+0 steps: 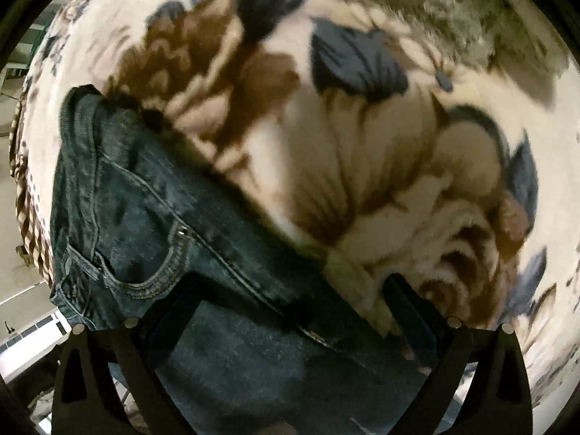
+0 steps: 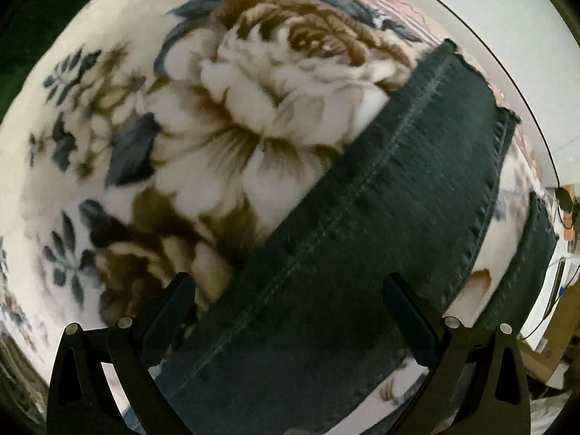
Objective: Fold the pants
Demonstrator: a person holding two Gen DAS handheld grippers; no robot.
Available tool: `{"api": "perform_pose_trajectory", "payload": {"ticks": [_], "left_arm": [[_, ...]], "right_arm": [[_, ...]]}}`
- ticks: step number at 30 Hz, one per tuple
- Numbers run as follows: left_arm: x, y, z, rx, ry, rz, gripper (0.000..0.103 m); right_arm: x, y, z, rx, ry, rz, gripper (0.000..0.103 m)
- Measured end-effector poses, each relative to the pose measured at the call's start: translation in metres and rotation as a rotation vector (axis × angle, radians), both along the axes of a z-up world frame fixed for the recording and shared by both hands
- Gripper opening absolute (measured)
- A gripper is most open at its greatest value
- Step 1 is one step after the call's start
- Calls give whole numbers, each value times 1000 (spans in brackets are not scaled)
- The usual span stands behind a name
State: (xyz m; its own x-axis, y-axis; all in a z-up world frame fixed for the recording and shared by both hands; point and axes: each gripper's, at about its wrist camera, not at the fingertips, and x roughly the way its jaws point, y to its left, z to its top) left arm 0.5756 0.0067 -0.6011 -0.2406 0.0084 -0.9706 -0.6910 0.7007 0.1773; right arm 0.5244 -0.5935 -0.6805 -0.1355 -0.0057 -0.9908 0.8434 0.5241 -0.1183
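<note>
Currently, your inventory reads as follows.

Item 1: dark blue denim pants [image 1: 152, 217], lying flat on the cream plush blanket with brown and blue flowers [image 1: 362, 166]. Waistband and front pocket run from 9 o'clock to 6 o'clock in the left wrist view.

Item 2: left gripper [image 1: 286, 311], fingers spread wide, poised over the upper leg fabric and holding nothing.

Item 3: right gripper [image 2: 286, 311], likewise spread apart and empty, straddling the leg seam.

Step in hand, by my reading: you are positioning both tools for a grasp ahead of a fold; no fold is visible yet. The next move likely calls for lowering each tool and pinching the denim alone, not the blanket pile.

View differences: only the left wrist view shows the waistband, pocket and rivet. Only the right wrist view shows the frayed hems at 1 o'clock and the white wall [image 2: 507, 18] beyond.
</note>
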Motion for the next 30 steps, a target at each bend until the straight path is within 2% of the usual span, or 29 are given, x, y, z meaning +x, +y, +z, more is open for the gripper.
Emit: {"api": "perform_pose_trajectory", "payload": {"ticks": [2, 3, 4, 5, 7, 8, 9, 11, 15, 19, 24, 26, 30], "left_arm": [[2, 8, 11, 19, -50, 7, 66], [-2, 11, 18, 26, -83, 8, 55], [-4, 12, 27, 24, -114, 7, 34], [-8, 13, 34, 9, -148, 5, 28], [-17, 16, 45, -18, -201, 3, 20], [-24, 20, 52, -35, -240, 14, 18], [-33, 24, 61, -53, -285, 26, 17], [-51, 28, 81, -85, -366, 49, 14], [-91, 39, 130, -140, -509, 94, 14], [-157, 57, 162, -173, -589, 119, 14], [-246, 52, 157, -187, -587, 127, 14], [-281, 48, 136, -201, -539, 131, 13], [-346, 54, 82, -233, -387, 204, 12]], "right_arm": [[1, -2, -6, 26, 1, -9, 95], [0, -3, -8, 36, 3, -18, 90], [0, -5, -9, 43, 5, -22, 81], [0, -9, -10, 45, 4, -23, 73], [-2, -14, -12, 59, 6, -23, 39], [-4, -15, -12, 71, -2, -24, 30], [-7, -14, -9, 93, -22, -29, 16], [-6, -15, -3, 109, -41, -15, 12], [-24, -6, 28, 96, -116, 44, 8], [-59, 7, 73, 83, -201, 95, 8], [-126, 8, 132, 83, -237, 114, 8], [-167, 11, 150, 85, -215, 117, 7], [-233, 17, 133, 51, -93, 130, 7]]}}
